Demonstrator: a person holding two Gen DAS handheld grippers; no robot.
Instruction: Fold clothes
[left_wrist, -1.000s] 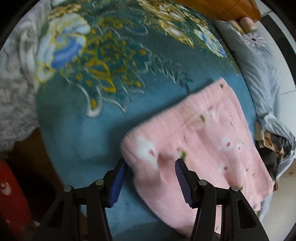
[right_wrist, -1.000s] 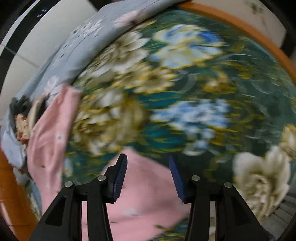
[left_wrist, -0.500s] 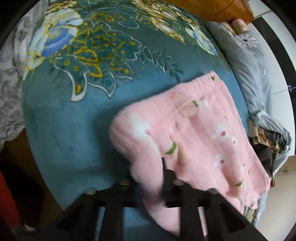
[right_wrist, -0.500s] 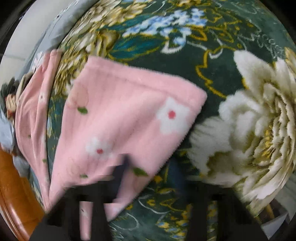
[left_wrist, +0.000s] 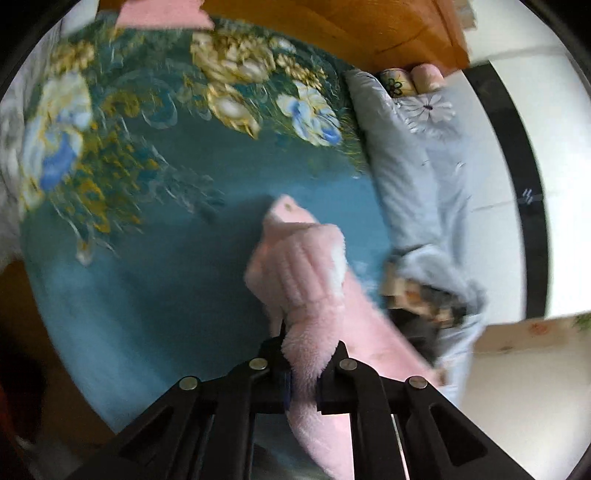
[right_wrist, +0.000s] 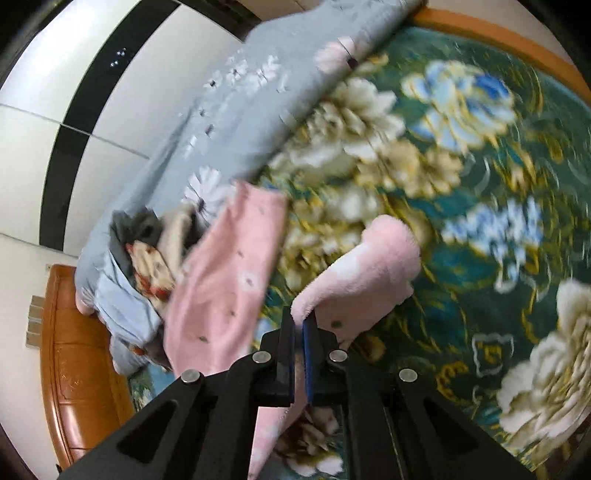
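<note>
Pink fleece garment (left_wrist: 306, 266): bunched at lower centre of both views, lifted over the teal floral blanket (left_wrist: 155, 280).
Left tongs (left_wrist: 301, 373): clamped tight on its fleece.
Right tongs (right_wrist: 299, 332): clamped on another edge.
Grey quilt (right_wrist: 236, 110): upper left, right-wrist view.

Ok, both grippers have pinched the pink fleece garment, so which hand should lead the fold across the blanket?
Probably right. The right gripper pinches a thin edge of the pink fleece garment cleanly, with open floral blanket ahead. The left gripper holds a thick bunched wad beside the clothes pile.
</note>
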